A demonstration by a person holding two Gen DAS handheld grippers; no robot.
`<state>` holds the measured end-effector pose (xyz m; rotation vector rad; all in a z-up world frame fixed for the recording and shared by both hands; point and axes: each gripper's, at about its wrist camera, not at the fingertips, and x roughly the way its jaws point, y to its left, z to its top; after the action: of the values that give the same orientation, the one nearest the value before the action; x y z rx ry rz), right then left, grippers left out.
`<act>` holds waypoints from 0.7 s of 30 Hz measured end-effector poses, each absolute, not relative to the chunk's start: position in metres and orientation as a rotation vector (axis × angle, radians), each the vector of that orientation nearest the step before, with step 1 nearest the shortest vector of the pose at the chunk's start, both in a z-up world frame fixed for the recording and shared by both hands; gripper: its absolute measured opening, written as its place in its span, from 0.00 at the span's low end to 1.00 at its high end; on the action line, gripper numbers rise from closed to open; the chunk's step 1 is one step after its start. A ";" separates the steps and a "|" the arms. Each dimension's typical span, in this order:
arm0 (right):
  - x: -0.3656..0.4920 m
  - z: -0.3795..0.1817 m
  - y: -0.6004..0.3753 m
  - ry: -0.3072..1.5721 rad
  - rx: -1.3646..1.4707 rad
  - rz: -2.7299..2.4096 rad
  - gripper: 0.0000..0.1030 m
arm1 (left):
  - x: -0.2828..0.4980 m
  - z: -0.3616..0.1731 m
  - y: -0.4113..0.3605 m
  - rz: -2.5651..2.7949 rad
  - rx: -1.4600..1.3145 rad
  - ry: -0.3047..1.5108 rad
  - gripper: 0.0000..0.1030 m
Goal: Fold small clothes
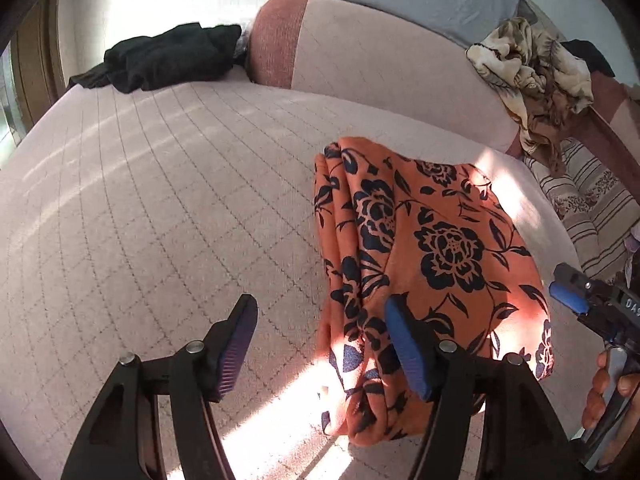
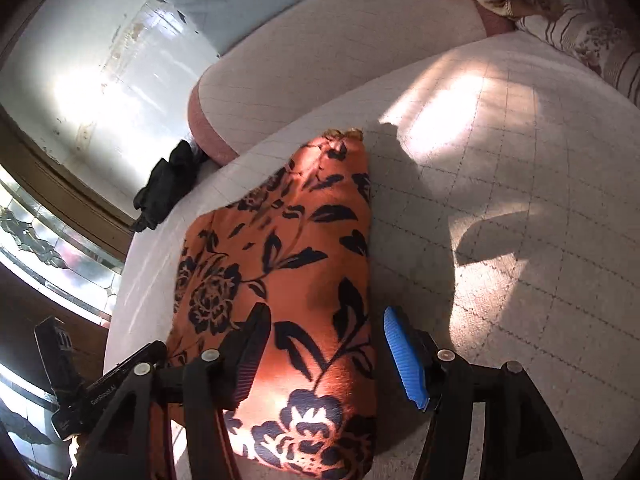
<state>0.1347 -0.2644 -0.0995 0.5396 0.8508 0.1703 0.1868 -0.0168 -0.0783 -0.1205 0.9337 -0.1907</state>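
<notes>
Orange floral garment (image 1: pixel 432 256) sits folded on the quilted sofa seat (image 1: pixel 160 220), long axis running away from both tools. Right gripper (image 2: pixel 326 350) hovers right over it, left gripper (image 1: pixel 320 344) just off its edge; both jaws apart, holding nothing.

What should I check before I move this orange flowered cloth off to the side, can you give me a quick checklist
1. Orange flowered cloth folded into a compact bundle: ok.
2. Left gripper open, pads off the cloth: ok.
3. Right gripper open, nothing pinched: ok.
4. Bare stretch of pink quilted cover beside the bundle: ok.
5. Black clothes lying apart from the bundle: ok.
6. Near edges of the bundle lined up: cannot tell, the grippers hide them.
</notes>
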 end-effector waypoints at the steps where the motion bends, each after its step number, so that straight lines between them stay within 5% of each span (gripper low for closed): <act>1: 0.127 -0.086 -0.257 0.804 0.542 0.195 0.61 | 0.185 -0.076 -0.020 -0.186 -0.093 0.922 0.66; 5: 0.120 -0.063 -0.219 0.728 0.491 0.304 0.89 | 0.189 -0.090 -0.026 -0.136 -0.055 0.996 0.67; 9: 0.135 -0.115 -0.197 0.961 0.452 0.253 0.89 | 0.163 -0.071 -0.019 -0.104 -0.082 0.989 0.69; 12: 0.115 -0.085 -0.183 0.919 0.390 0.204 0.89 | 0.136 -0.048 -0.017 -0.071 -0.011 0.912 0.85; 21: 0.021 -0.008 -0.137 0.793 0.234 0.140 0.93 | 0.081 -0.003 -0.021 -0.044 0.029 0.808 0.86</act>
<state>0.0205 -0.1372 -0.0081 0.2345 0.7928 0.1397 0.0813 -0.0209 -0.0027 0.0287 0.8081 -0.0441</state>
